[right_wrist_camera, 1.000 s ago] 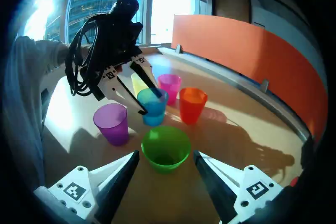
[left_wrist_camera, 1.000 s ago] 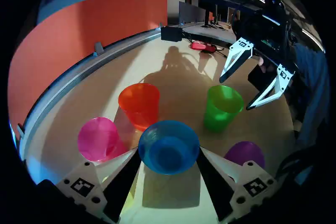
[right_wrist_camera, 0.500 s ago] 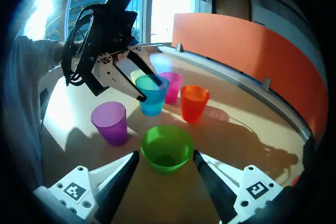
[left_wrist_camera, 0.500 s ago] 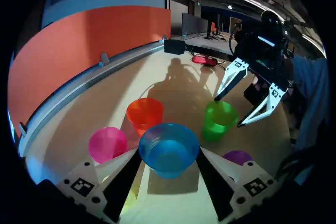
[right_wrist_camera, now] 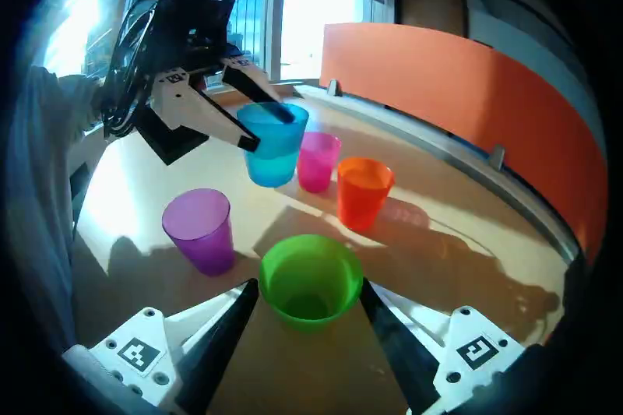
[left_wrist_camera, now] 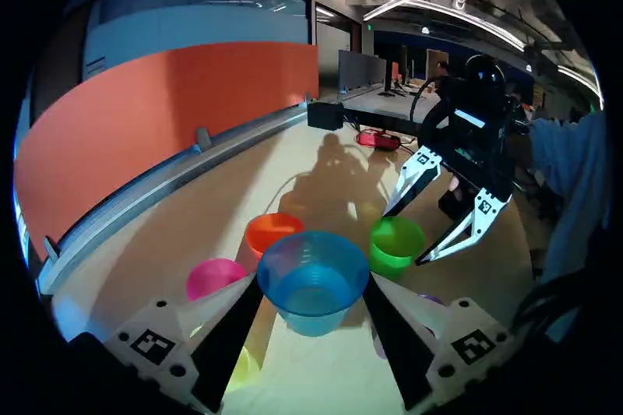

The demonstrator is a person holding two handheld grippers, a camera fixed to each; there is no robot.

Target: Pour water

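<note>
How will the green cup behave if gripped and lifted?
Likely light: the green cup looks thin translucent plastic, seemingly empty. Walls probably flex under the right tongs flanking it. Tapered sides might slip; the narrow base could tip if nudged.

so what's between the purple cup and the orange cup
Nothing. In the right gripper view the table between the purple cup and the orange cup is bare, only shadowed; the green cup stands nearer, off that line.
</note>
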